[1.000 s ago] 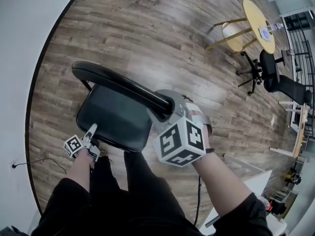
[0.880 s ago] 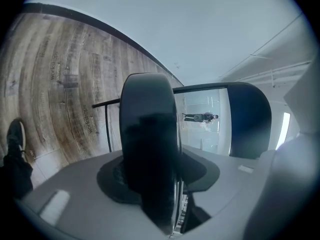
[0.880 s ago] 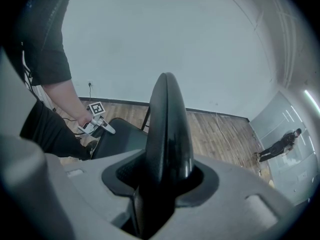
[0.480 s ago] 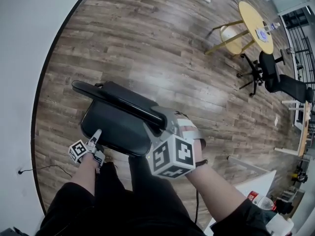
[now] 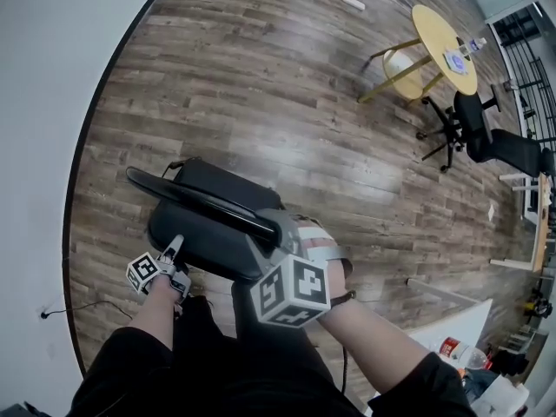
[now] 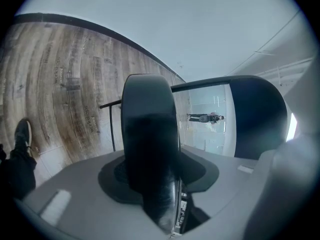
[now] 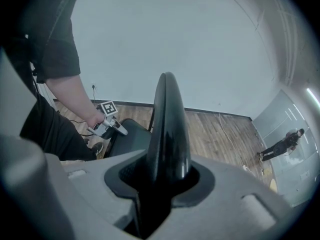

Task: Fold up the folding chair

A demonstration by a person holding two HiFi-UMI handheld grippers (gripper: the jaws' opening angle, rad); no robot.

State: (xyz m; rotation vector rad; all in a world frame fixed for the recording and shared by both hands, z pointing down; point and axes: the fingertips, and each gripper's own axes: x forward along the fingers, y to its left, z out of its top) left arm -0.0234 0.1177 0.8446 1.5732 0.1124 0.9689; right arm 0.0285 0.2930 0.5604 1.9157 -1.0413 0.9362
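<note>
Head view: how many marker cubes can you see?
2. Left cube sits at the near edge of the seat; right cube sits just below the end of the backrest. Neither is covered.

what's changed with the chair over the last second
The right gripper has drawn the backrest toward the person, so it now lies over the middle of the seat. Its jaws have just been closing on the backrest. The left gripper stays on the seat's front edge. Nothing was let go, and the chair is only partly folded.
</note>
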